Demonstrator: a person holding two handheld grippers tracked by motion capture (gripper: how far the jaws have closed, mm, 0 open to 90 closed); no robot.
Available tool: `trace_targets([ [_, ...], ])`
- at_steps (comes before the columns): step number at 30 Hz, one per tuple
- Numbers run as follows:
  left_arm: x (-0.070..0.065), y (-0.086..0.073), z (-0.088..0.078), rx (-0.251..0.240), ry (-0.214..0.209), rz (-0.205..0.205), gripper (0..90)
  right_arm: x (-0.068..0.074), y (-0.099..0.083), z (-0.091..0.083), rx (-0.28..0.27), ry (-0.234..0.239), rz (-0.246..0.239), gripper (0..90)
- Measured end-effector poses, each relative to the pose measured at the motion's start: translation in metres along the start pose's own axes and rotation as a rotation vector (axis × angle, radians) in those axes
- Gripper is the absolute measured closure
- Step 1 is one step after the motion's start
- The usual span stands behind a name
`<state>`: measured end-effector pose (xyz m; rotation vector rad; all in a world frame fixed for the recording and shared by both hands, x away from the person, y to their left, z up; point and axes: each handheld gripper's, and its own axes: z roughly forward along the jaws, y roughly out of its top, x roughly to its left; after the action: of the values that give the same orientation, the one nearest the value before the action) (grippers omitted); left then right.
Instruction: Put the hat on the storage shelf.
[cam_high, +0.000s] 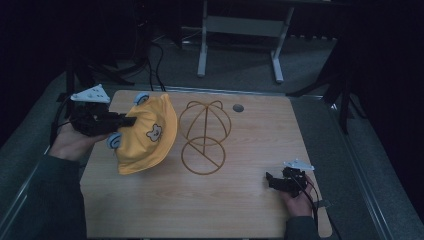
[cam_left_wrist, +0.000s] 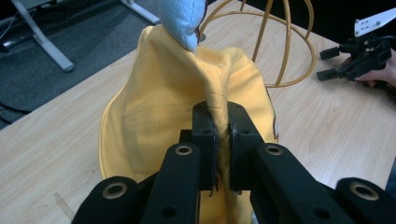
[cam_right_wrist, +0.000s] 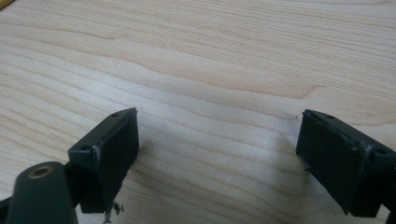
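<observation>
A yellow child's hat (cam_high: 147, 135) with a bear patch and pale blue ears hangs over the left half of the wooden table (cam_high: 235, 200). My left gripper (cam_high: 131, 121) is shut on a pinched fold of the hat's fabric (cam_left_wrist: 223, 112), lifting it. One blue ear (cam_left_wrist: 182, 21) sticks up beyond the fold. A gold wire hat stand (cam_high: 204, 137) sits just right of the hat. My right gripper (cam_high: 270, 181) rests low near the table's front right, jaws wide open over bare wood (cam_right_wrist: 219, 140), with nothing between them. The left gripper view shows that right gripper (cam_left_wrist: 329, 63) far off.
A round grey grommet (cam_high: 238, 107) sits in the table's far edge. Beyond the table stand the white legs of another desk (cam_high: 240, 40) and black cables on the floor. Dark tripod legs flank both sides of the table.
</observation>
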<state>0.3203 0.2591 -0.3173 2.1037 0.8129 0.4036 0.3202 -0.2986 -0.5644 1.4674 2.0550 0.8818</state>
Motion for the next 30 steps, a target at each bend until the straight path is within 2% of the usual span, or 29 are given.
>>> trace_targets([
  [13, 0.003, 0.010, -0.008, -0.009, -0.012, 0.033, 84.3, 0.000, 0.000, 0.000, 0.000, 0.000, 0.001, 12.9],
  [21, 0.003, 0.014, -0.014, -0.045, -0.052, 0.054, 84.3, 0.000, 0.000, 0.000, 0.000, 0.000, 0.001, 13.0],
  [30, 0.004, 0.018, -0.015, -0.047, -0.071, 0.070, 84.3, 0.000, 0.000, 0.000, 0.000, 0.000, 0.001, 12.9],
])
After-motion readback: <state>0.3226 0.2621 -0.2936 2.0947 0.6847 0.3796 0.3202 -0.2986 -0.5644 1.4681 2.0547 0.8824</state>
